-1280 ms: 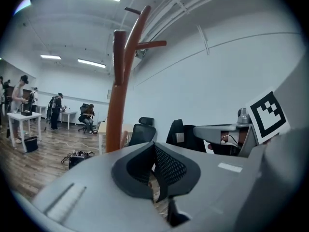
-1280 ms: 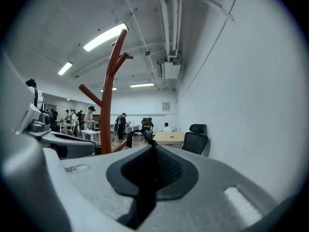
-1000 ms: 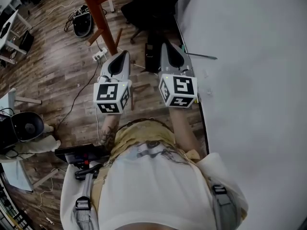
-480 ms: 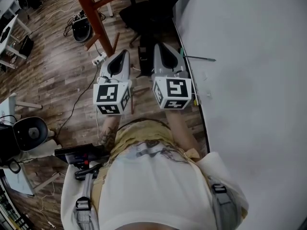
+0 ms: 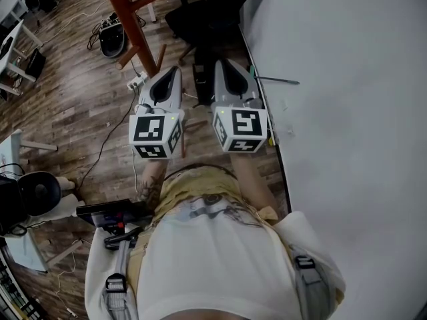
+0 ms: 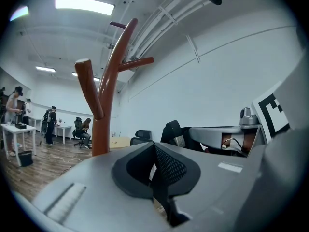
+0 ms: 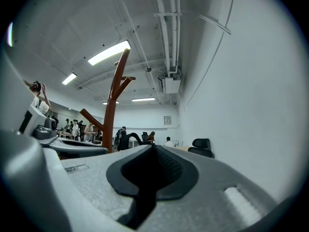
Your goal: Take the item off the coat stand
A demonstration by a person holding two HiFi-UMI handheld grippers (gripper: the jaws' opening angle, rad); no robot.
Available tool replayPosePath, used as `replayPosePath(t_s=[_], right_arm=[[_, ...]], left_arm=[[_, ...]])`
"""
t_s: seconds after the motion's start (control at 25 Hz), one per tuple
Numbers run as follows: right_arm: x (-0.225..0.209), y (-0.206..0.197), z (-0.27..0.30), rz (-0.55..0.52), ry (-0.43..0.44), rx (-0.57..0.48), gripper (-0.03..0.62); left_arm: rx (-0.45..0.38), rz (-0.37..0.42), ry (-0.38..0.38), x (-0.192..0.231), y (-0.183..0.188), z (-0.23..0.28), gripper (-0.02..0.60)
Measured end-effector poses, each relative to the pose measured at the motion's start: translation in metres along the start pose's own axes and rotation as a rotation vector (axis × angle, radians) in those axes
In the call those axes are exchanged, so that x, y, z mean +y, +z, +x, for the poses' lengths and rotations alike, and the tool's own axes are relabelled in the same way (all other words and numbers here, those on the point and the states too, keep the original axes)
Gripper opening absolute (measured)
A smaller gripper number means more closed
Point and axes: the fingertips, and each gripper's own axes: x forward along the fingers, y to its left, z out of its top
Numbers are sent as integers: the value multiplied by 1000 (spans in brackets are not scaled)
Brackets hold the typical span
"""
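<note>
Ahead, coat stand (image 5: 130, 25), both claws (image 5: 174, 73) (image 5: 221, 65) closed

**Bright strips overhead, edges bending**

Ceiling light strips (image 6: 84, 5) are shining down evenly in both claw views and flaring a little at the upper left. In the head view the white wall (image 5: 353, 112) is washing out pale across the right side, while the wooden floor (image 5: 73, 105) is showing darker, with only faint shadows. The wide lenses are curving straight lines and blackening the corners. The left claw (image 6: 153, 146) and right claw (image 7: 153, 149) are blurring close to the lens.
</note>
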Motion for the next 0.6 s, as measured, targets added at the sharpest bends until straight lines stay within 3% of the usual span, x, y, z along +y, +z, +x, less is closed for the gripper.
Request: replayPosePath(t_s=[0.6], right_arm=[[8, -10, 1, -10, 6, 23, 21]], left_arm=[[26, -9, -4, 3, -13, -1, -2]])
